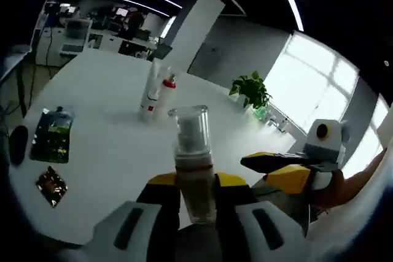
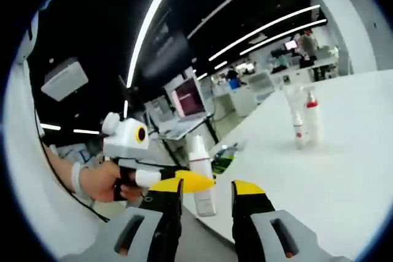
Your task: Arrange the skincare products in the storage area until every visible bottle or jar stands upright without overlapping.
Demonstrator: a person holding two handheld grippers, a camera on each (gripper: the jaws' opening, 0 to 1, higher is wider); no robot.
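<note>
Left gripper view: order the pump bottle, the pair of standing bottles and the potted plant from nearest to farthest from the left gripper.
1. The pump bottle, upright between the left gripper fingers.
2. The pair of standing bottles, mid-table, slightly left.
3. The potted plant, at the table's far edge on the right, by the window.

1. We can read no text, brand, number or sign in either view.
2. In the left gripper view, the pump bottle (image 1: 193,170) carries a reddish band, but we make out no lettering on it.
3. The two white bottles (image 1: 156,92) standing on the table (image 1: 104,96) show red marks too small and blurred for us to read.
4. The green sachet (image 1: 53,135) and the small dark packet (image 1: 51,184) bear printed patterns; we can make out no words on them.
</note>
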